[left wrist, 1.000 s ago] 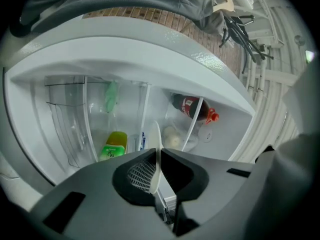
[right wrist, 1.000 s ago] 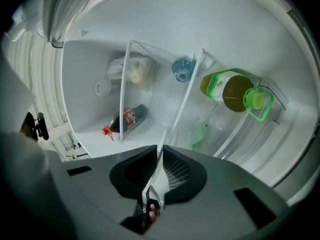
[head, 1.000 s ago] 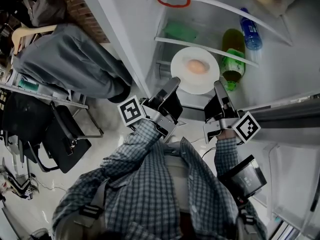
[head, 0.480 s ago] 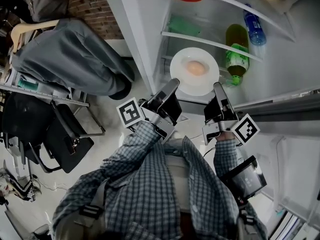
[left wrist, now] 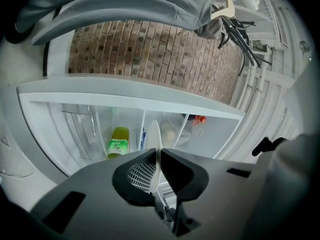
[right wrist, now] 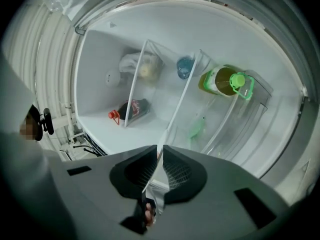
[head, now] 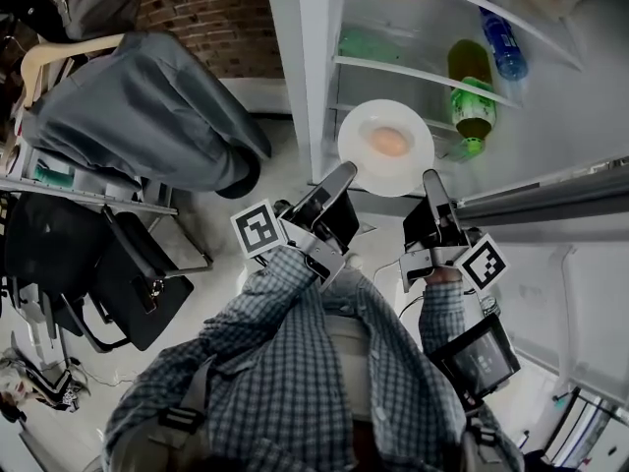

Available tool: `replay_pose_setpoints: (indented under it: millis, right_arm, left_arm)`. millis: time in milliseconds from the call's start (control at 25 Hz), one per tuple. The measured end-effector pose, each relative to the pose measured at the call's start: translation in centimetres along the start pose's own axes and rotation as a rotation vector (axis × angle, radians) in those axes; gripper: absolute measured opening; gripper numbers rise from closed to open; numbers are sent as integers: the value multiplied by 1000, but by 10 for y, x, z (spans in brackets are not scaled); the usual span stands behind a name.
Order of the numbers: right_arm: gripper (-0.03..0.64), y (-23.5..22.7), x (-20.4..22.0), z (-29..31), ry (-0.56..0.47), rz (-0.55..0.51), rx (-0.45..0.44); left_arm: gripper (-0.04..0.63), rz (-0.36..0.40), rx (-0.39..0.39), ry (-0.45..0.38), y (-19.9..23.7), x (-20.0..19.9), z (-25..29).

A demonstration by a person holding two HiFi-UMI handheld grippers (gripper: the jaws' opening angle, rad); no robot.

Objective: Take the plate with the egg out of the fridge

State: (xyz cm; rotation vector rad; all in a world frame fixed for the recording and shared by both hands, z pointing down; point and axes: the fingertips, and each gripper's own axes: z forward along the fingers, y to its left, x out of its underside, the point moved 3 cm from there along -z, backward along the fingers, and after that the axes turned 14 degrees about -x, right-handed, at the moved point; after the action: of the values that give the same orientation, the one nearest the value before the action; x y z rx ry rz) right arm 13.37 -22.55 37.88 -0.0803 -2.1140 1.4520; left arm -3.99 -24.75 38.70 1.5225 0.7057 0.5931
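A: Where is the white plate [head: 385, 147]?

B: It is held flat at the open front of the fridge [head: 550, 116], between the two grippers. The egg [head: 390, 143] lies near its middle.

A: How does the left gripper [head: 344, 172] hold it?

B: Its jaws are clamped on the plate's left rim. That gripper's own view shows the plate edge-on, pinched in the narrow gap between the two dark pads.

A: And the right gripper [head: 430, 177]?

B: It is the same on the opposite side. Its jaws are closed on the right rim, with the thin white edge running up between them in its view.

A: What is close to the plate?

B: A green-capped bottle [head: 472, 106] of yellowish drink sits inside the fridge, just to the right of the plate in the head view. A blue-capped bottle [head: 502, 45] is further in, past it. A wire shelf [head: 393, 69] crosses the compartment behind the plate.

A: Is anything outside the fridge?

B: A person's leg in grey trousers [head: 147, 116] stretches across the left side, above a dark chair [head: 128, 273]. The holder's checked sleeves [head: 285, 303] run up to both grippers.
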Motion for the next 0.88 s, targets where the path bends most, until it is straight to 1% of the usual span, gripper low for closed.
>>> replay_pose_setpoints:
  millis: [320, 440, 640, 880]
  right_arm:
    - [38, 14, 15, -14, -19, -29, 30]
    - [38, 18, 18, -16, -16, -29, 24]
    - [38, 22, 20, -18, -8, -29, 3]
    - [38, 35, 21, -37, -3, -35, -16]
  left_arm:
    - [35, -14, 10, 28, -1, 7, -17]
    - [35, -18, 14, 24, -2, 9, -23]
    - [35, -4, 26, 6, -6, 13, -30]
    - [35, 3, 28, -9, -11, 35, -42]
